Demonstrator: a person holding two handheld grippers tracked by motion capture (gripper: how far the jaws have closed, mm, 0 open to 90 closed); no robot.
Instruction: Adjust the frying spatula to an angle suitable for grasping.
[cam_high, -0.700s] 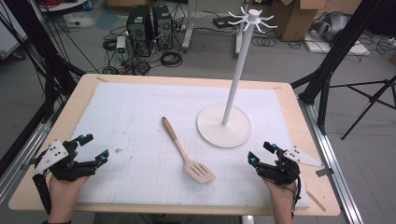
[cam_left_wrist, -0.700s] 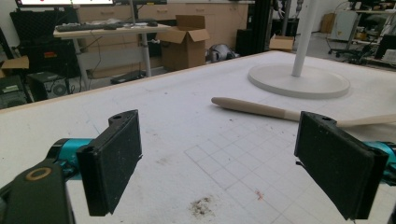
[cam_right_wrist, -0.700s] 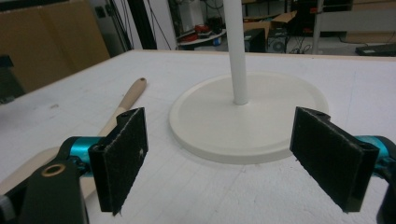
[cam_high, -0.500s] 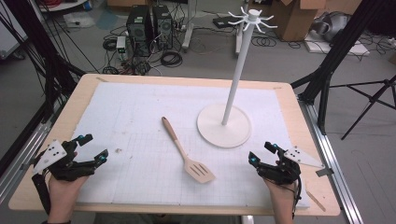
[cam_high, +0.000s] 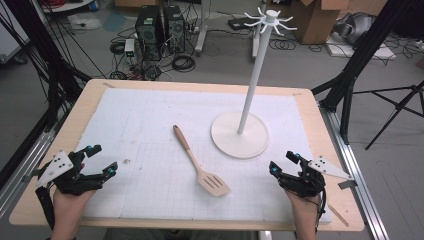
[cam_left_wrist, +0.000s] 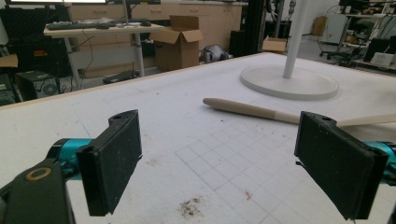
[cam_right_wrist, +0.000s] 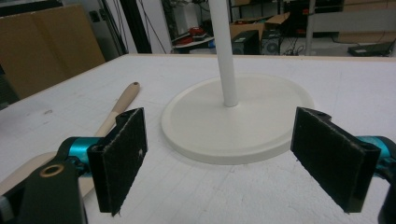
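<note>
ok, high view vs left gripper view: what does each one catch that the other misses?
High view alone: both hands with their tools, left tool and right tool, each open with nothing between the jaws; the hook crown on top of the white stand; the spatula's slotted blade; computer towers on the floor.
Left gripper view alone: a desk with a keyboard, an open cardboard box, and a small patch of dirt on the mat.
Shared: the wooden spatula handle, the stand's round base and pole, the white gridded mat.
</note>
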